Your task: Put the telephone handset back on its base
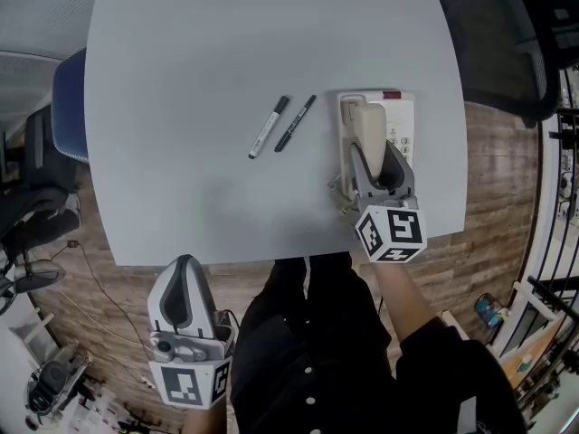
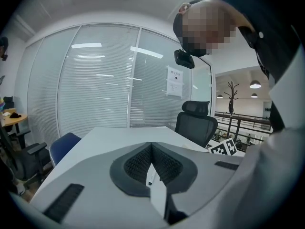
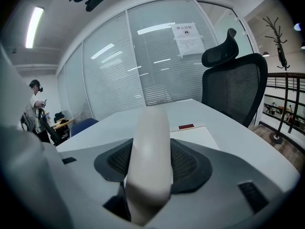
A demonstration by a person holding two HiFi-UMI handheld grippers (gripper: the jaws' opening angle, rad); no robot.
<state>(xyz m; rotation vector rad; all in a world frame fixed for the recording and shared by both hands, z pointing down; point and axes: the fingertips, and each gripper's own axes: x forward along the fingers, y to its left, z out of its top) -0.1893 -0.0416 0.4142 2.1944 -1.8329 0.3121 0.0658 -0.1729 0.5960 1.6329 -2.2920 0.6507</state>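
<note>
Our right gripper [image 1: 374, 158] clamps the handset [image 1: 366, 127] over its base [image 1: 403, 116] at the table's [image 1: 226, 52] right edge — we lower it straight, seating both ends.

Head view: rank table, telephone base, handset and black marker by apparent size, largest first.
1. table
2. telephone base
3. handset, lower end hidden by the right gripper
4. black marker

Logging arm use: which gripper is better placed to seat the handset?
Right. The right gripper grips the handset over the telephone base; the left gripper, shut and empty, hangs off the table's near edge.
</note>
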